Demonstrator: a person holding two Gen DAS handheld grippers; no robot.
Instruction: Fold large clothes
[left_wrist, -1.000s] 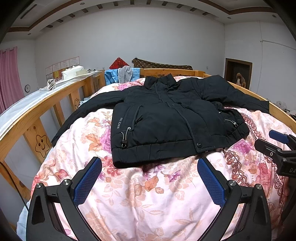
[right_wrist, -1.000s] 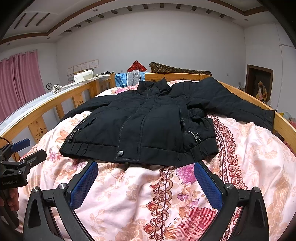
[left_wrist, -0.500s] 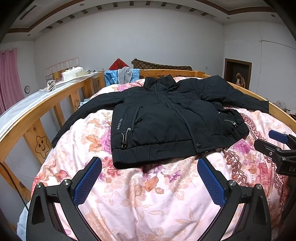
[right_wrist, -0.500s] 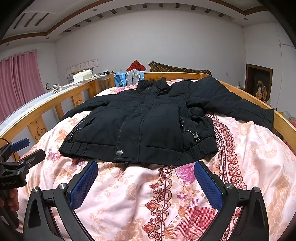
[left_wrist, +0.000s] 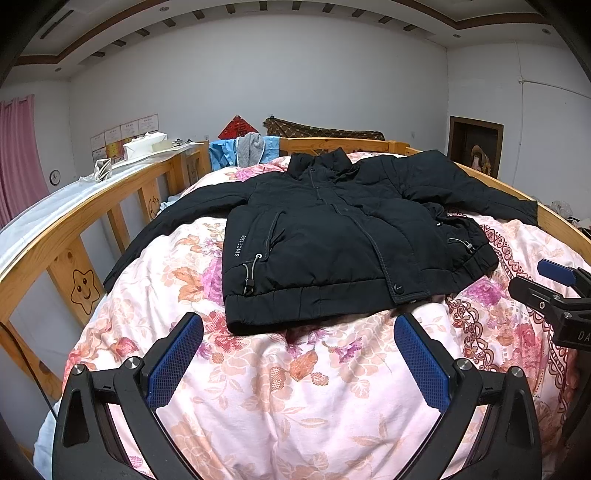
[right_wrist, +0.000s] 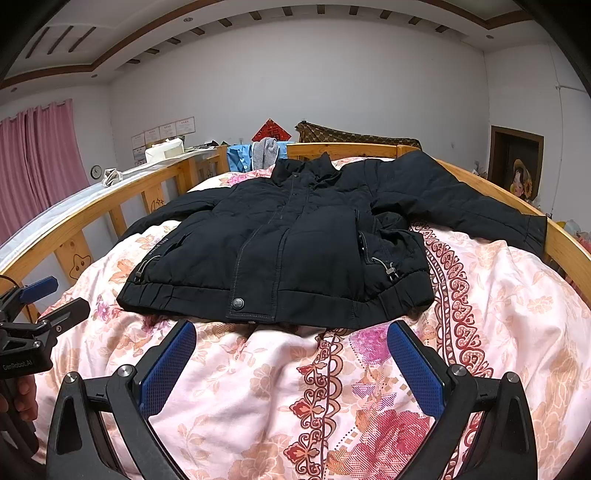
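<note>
Nearest in the left wrist view, the left gripper (left_wrist: 297, 363) stands with its blue-padded fingers (left_wrist: 173, 360) spread wide, nothing between them, hovering over the near part of a pink floral quilt (left_wrist: 280, 391). The right gripper (right_wrist: 291, 363) is likewise wide apart and empty above the same quilt (right_wrist: 258, 387); its front end also shows at the right edge of the left wrist view (left_wrist: 554, 291). At the left edge of the right wrist view, a hand (right_wrist: 22, 400) grips the handle of the left gripper; only fingertips are visible.

Just beyond both sets of fingers lies the black jacket (left_wrist: 332, 251), spread flat and face up on the quilt, front closed, hem toward the cameras, collar at the far end. White lettering runs along a seam near its left pocket. Neither gripper touches the jacket (right_wrist: 295, 251). Its left sleeve (left_wrist: 162, 229) trails down toward the left bed rail; its right sleeve (right_wrist: 469, 206) extends to the right, its cuff reaching the right rail.

A wooden bed frame (left_wrist: 74, 236) encloses the quilt, a star face on a left post. At the far end, blue and grey garments (left_wrist: 247, 151) hang over the headboard. Farther off: a white wall, a pink curtain (right_wrist: 40, 162) at the left, and a framed picture (right_wrist: 517, 164) at the right.
</note>
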